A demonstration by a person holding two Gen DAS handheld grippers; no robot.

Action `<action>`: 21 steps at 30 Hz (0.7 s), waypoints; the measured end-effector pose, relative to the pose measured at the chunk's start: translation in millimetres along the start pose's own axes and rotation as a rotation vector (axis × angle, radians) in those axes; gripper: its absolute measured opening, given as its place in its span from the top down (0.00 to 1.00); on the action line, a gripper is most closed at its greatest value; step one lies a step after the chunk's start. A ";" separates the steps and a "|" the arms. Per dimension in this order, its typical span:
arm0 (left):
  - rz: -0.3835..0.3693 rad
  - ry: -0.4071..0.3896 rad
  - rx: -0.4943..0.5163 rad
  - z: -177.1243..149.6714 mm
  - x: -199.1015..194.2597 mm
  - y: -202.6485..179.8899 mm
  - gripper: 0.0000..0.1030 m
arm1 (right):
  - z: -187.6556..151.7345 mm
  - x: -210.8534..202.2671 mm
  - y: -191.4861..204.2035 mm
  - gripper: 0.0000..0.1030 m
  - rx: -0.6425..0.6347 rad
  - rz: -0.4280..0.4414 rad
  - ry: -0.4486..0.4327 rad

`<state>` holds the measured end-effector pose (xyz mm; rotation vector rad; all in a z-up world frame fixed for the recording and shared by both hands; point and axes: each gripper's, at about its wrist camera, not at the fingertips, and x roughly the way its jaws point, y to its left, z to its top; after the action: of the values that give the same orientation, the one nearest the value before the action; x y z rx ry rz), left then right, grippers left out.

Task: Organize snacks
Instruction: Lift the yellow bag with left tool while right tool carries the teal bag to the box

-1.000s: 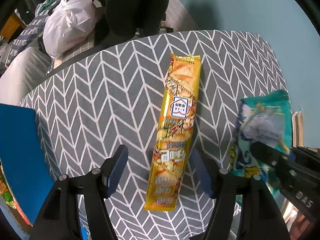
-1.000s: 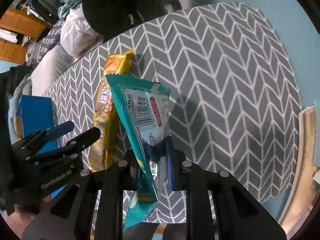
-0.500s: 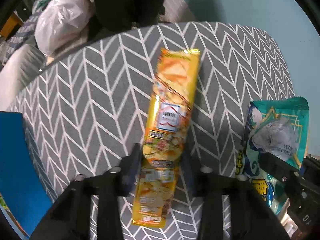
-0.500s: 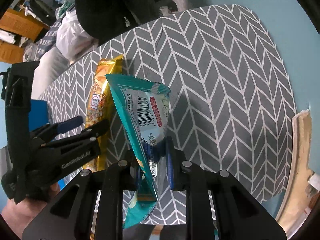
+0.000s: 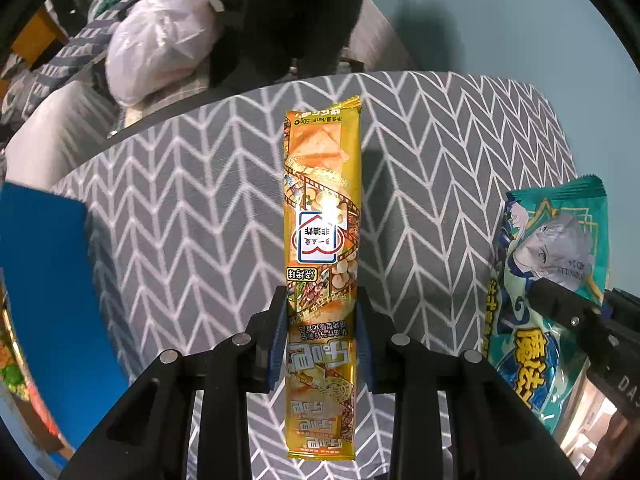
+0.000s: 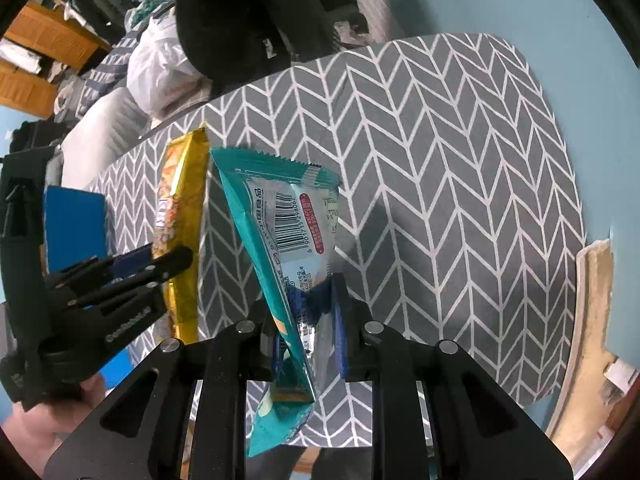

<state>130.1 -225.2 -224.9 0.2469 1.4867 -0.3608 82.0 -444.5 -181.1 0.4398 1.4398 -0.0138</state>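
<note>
My left gripper is shut on a long yellow snack packet, held lengthwise above the grey chevron tablecloth. My right gripper is shut on a teal snack packet, barcode side up, raised over the tablecloth. In the left wrist view the teal packet shows at the right with the right gripper's black finger across it. In the right wrist view the yellow packet and the left gripper show at the left.
A blue box stands at the table's left edge, also in the right wrist view. A white plastic bag and a dark chair lie beyond the table. A wooden rim sits at the right.
My left gripper closed on the yellow packet, which was lying on the cloth, and lifted it straight. My right gripper kept hold of the teal packet and barely moved.
</note>
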 end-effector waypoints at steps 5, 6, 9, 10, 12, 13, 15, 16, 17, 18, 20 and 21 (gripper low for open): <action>-0.018 -0.006 -0.048 -14.2 -21.5 16.6 0.70 | -4.6 -8.4 14.4 0.83 -0.038 0.004 0.002; -0.015 -0.007 -0.055 -16.6 -24.7 22.8 0.70 | -5.4 -9.1 16.3 0.83 -0.042 0.005 0.002; -0.013 -0.016 -0.073 -27.9 -38.4 33.7 0.70 | -8.8 -13.4 28.3 0.83 -0.068 0.015 0.004; -0.015 -0.019 -0.080 -28.6 -40.9 38.4 0.70 | -9.3 -13.3 32.3 0.83 -0.074 0.016 0.004; -0.018 -0.030 -0.097 -34.2 -51.7 47.9 0.70 | -11.4 -16.5 43.4 0.83 -0.096 0.020 0.006; -0.019 -0.037 -0.106 -36.4 -57.1 52.4 0.70 | -11.5 -17.2 46.9 0.83 -0.101 0.022 0.006; -0.017 -0.056 -0.126 -40.1 -69.0 63.4 0.70 | -12.4 -19.5 57.8 0.83 -0.123 0.029 0.004; -0.016 -0.065 -0.133 -42.4 -74.3 67.6 0.70 | -12.7 -20.8 63.8 0.83 -0.133 0.033 0.003; -0.014 -0.073 -0.138 -44.8 -78.8 71.4 0.70 | -13.0 -22.5 72.6 0.83 -0.149 0.041 0.001; -0.011 -0.083 -0.144 -47.6 -85.6 77.0 0.70 | -13.3 -23.3 79.1 0.83 -0.160 0.046 -0.001; -0.005 -0.096 -0.158 -51.9 -95.3 86.1 0.70 | -13.5 -23.5 92.7 0.83 -0.183 0.056 -0.003; -0.006 -0.105 -0.171 -55.6 -102.2 93.8 0.70 | -13.6 -22.9 99.5 0.83 -0.194 0.062 -0.004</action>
<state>109.9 -109.2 -132.9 0.0858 1.4056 -0.2457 92.6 -354.6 -131.9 0.3242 1.4080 0.1732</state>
